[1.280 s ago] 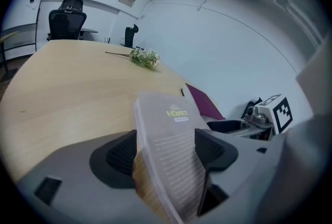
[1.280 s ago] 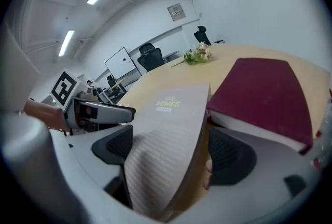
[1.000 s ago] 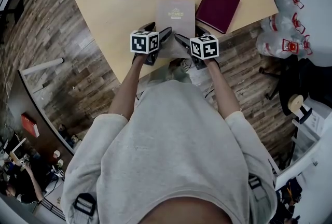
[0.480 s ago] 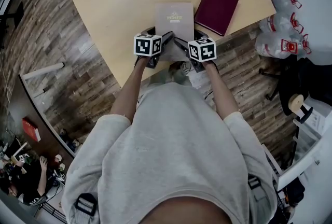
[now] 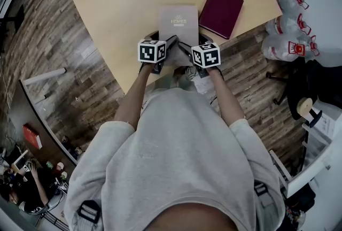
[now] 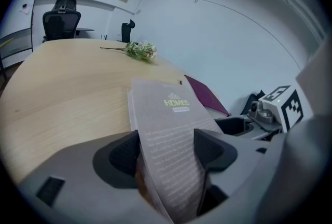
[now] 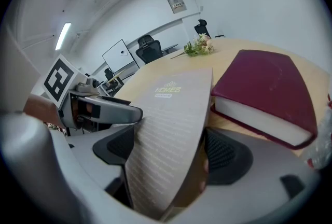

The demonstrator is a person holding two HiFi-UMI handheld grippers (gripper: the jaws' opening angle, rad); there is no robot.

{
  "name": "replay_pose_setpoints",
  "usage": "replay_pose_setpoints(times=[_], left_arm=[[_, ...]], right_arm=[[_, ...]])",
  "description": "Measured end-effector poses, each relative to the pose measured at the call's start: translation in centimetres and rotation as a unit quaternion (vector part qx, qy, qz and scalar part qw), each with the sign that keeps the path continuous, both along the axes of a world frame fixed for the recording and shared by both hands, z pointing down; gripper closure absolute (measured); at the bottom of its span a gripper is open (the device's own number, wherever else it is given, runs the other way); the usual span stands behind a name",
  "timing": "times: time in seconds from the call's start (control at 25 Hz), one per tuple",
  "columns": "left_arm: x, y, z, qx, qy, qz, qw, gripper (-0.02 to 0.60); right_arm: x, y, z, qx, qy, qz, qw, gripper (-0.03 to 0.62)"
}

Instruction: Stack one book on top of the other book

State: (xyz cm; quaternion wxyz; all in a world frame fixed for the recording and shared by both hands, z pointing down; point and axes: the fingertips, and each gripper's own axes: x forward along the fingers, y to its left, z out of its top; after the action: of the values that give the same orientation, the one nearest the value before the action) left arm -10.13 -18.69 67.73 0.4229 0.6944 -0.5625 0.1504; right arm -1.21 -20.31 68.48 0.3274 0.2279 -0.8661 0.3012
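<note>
Left tongs (image 5: 169,43) and right tongs (image 5: 186,47) in the head view: both are pinching the near end of the grey HOMES book (image 5: 178,20) at the table (image 5: 112,0) edge. The maroon book (image 5: 221,10) sits just right of them.

Left gripper view: the jaws are clamped on the thin book, and it's bending, so it could slip or flop when lifted.

Right gripper view: same pinch here. The maroon book's thick edge is close, so a low swing might snag it. The flower sprig (image 7: 199,45) is far beyond, no bother.
</note>
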Motion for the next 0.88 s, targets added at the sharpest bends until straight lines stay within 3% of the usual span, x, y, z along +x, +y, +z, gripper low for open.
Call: replay_pose_setpoints(times=[0.88], left_arm=[[-0.6, -0.3, -6.7, 0.086, -0.056, -0.018, 0.9946, 0.285]], right_arm=[[0.3, -0.6, -5.7, 0.113, -0.014, 0.021, 0.993, 0.227]])
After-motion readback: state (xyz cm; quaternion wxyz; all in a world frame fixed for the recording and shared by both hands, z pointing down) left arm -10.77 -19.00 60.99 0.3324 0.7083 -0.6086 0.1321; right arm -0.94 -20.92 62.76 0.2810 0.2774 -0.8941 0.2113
